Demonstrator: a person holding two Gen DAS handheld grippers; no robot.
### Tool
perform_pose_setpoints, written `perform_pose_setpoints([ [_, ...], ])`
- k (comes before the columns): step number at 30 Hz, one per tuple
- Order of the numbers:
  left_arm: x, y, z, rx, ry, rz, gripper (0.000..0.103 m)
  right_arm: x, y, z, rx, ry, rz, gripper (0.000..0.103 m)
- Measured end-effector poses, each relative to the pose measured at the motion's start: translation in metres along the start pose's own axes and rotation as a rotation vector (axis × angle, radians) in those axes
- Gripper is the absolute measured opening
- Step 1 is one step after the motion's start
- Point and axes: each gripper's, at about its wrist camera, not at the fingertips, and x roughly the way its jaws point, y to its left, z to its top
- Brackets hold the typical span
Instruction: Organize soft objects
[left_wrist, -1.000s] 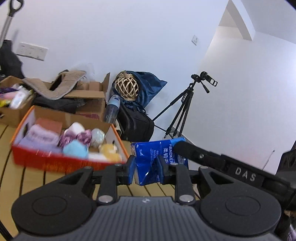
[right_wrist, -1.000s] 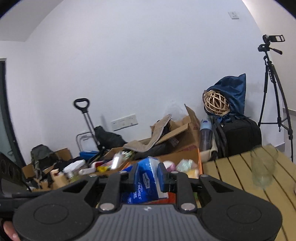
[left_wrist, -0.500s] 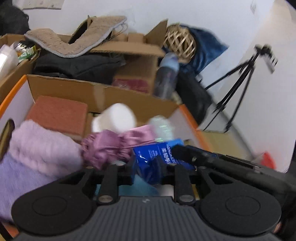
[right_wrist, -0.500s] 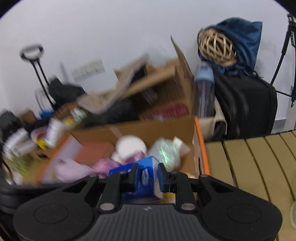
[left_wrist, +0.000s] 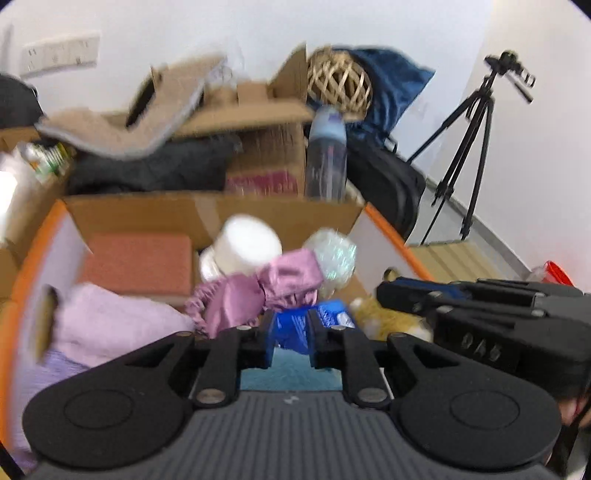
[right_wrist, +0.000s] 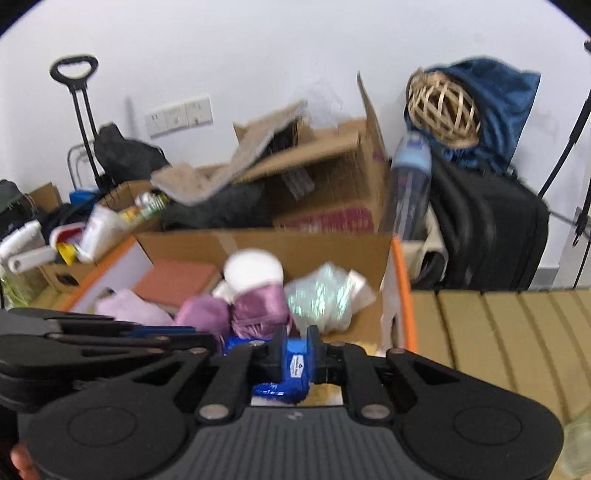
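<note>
Together, both grippers (left_wrist: 289, 334) (right_wrist: 296, 356) clamping tissue pack (left_wrist: 295, 328)

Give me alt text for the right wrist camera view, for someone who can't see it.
The right gripper is shut on a blue tissue pack, holding it over an orange-edged cardboard box of soft items: purple satin cloth, a pink towel, a white roll. The left gripper reaches in from the left, beside a slatted wooden table.

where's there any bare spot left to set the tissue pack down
Bare slatted tabletop right of the orange-edged box. Inside, pink brick, lilac towel, satin pouch and white roll crowd around the tissue pack.
</note>
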Motion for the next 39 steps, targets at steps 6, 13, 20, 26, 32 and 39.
perform_pose_setpoints([
  [6, -0.096, 0.002, 0.004, 0.068, -0.1, 0.108, 0.029, -0.075, -0.001, 0.022, -0.06, -0.036, -0.018, 0.019],
  [13, -0.169, 0.005, -0.011, 0.056, -0.273, 0.313, 0.096, -0.137, 0.007, 0.012, -0.05, -0.11, -0.068, 0.089],
  [20, -0.22, -0.02, -0.051, 0.082, -0.448, 0.335, 0.103, -0.184, 0.032, -0.031, -0.089, -0.397, -0.109, 0.102],
  [26, -0.274, -0.047, -0.083, 0.09, -0.515, 0.327, 0.103, -0.238, 0.046, -0.055, -0.059, -0.464, -0.122, 0.102],
  [32, -0.364, -0.08, -0.137, 0.105, -0.577, 0.288, 0.103, -0.334, 0.066, -0.102, -0.072, -0.496, -0.142, 0.103],
  [39, -0.475, -0.119, -0.25, 0.09, -0.585, 0.282, 0.103, -0.466, 0.093, -0.199, -0.08, -0.51, -0.104, 0.103],
])
